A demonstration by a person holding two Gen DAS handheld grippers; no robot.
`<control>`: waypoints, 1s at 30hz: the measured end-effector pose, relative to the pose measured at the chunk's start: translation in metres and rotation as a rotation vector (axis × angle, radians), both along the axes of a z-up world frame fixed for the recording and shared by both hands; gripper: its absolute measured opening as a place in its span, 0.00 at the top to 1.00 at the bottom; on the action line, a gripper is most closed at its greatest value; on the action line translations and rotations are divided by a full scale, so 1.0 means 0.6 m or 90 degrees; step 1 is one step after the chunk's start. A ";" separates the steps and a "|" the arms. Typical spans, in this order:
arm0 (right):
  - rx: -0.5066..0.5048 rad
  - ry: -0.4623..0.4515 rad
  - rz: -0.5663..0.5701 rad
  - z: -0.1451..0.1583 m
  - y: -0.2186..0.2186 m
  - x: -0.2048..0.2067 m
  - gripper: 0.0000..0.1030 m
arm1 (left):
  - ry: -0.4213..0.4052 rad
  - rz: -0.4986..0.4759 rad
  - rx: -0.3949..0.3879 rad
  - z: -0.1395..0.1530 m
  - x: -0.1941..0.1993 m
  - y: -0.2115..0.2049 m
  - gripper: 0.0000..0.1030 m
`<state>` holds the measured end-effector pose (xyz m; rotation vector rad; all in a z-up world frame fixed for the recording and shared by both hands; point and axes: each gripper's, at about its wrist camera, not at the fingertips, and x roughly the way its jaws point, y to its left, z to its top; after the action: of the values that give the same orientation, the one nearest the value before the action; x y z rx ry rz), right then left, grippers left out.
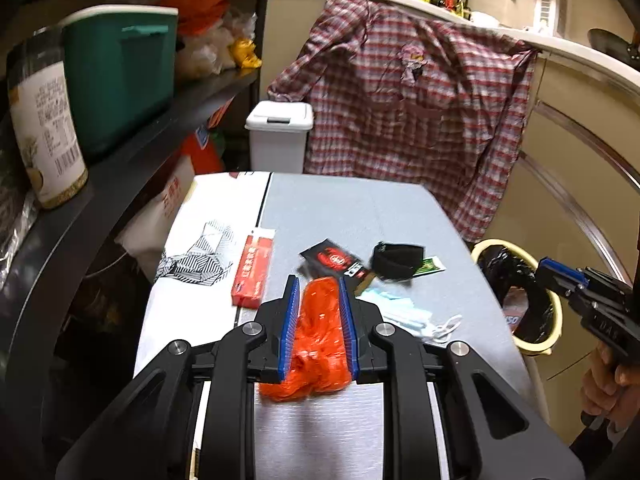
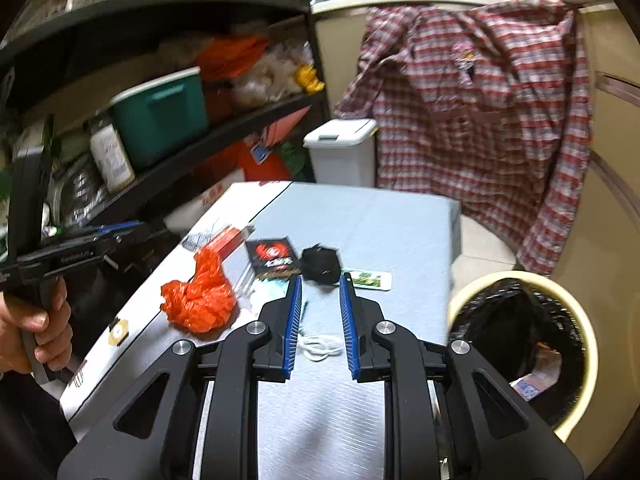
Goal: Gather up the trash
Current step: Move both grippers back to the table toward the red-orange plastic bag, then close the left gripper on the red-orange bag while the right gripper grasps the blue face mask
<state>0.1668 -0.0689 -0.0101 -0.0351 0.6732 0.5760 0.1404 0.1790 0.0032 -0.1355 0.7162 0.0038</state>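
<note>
Both grippers were in view: the left gripper [image 1: 319,284] had its two blue-padded fingers spread on either side of a crumpled orange plastic bag [image 1: 318,340], and whether the pads touched the plastic could not be told, while the right gripper [image 2: 320,282] hung with its fingers spread and nothing between them, above the grey table [image 2: 380,216]. On that table lay one orange bag, which in the right wrist view was a wrinkled, glossy lump with a twisted tail sticking up [image 2: 200,300], one long red cardboard box [image 1: 253,268], one black-and-red foil packet [image 1: 334,260], one crumpled black wad [image 1: 396,260], one small green-and-white sachet [image 2: 370,279] just beside the wad, one pale blue face mask [image 1: 404,308] with white ear loops, and one sheet of black-and-white striped paper [image 1: 204,256] on the white part at the table's left edge. Two bins stood about: a round cream bin lined with a black plastic bag [image 2: 520,320], close by the table's right side, held some scraps of printed packaging (too blurred to name), and a white lidded plastic bin [image 1: 279,136] stood beyond the table's far end, its lid closed. One red checked shirt [image 1: 408,92] hung from the counter behind.
</note>
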 end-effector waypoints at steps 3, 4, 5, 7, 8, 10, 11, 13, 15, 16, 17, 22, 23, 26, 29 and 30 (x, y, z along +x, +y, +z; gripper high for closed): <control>-0.010 0.013 0.018 -0.020 0.031 0.011 0.81 | 0.020 -0.004 0.003 -0.018 0.009 0.003 0.80; -0.011 0.016 0.023 -0.024 0.038 0.013 0.81 | 0.026 -0.006 0.005 -0.023 0.012 0.003 0.75; -0.013 0.020 0.028 -0.029 0.046 0.017 0.81 | 0.032 -0.007 0.005 -0.028 0.015 0.003 0.71; -0.020 0.029 0.040 -0.043 0.062 0.024 0.81 | 0.041 -0.007 0.009 -0.039 0.021 0.002 0.56; -0.024 0.032 0.043 -0.048 0.068 0.027 0.81 | 0.045 -0.009 0.010 -0.042 0.023 0.000 0.55; -0.032 0.040 0.049 -0.061 0.079 0.033 0.80 | 0.059 -0.014 0.012 -0.052 0.030 -0.003 0.53; -0.035 0.043 0.050 -0.065 0.083 0.036 0.80 | 0.067 -0.016 0.013 -0.058 0.033 -0.005 0.52; -0.042 0.054 0.058 -0.077 0.093 0.044 0.79 | 0.079 -0.019 0.013 -0.068 0.038 -0.006 0.48; -0.052 0.059 0.062 -0.088 0.101 0.049 0.79 | 0.089 -0.018 0.017 -0.076 0.040 -0.006 0.47; -0.055 0.061 0.062 -0.093 0.103 0.051 0.79 | 0.093 -0.015 0.016 -0.081 0.043 -0.004 0.44; -0.057 0.065 0.063 -0.098 0.107 0.055 0.79 | 0.097 -0.013 0.015 -0.084 0.043 -0.003 0.43; -0.064 0.079 0.070 -0.118 0.121 0.067 0.78 | 0.126 -0.016 0.012 -0.109 0.054 -0.002 0.40; -0.067 0.084 0.074 -0.123 0.125 0.069 0.78 | 0.130 -0.019 0.011 -0.112 0.057 -0.001 0.40; -0.077 0.096 0.082 -0.135 0.132 0.074 0.77 | 0.153 -0.022 0.012 -0.126 0.062 -0.002 0.39; -0.086 0.106 0.090 -0.147 0.137 0.078 0.76 | 0.158 -0.026 0.012 -0.131 0.063 -0.005 0.39; -0.089 0.105 0.090 -0.149 0.139 0.078 0.76 | 0.159 -0.031 0.013 -0.132 0.064 -0.007 0.38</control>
<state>0.2134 0.0143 -0.0996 -0.1684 0.8765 0.6721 0.1786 0.1751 -0.0761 -0.0993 0.9686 -0.0191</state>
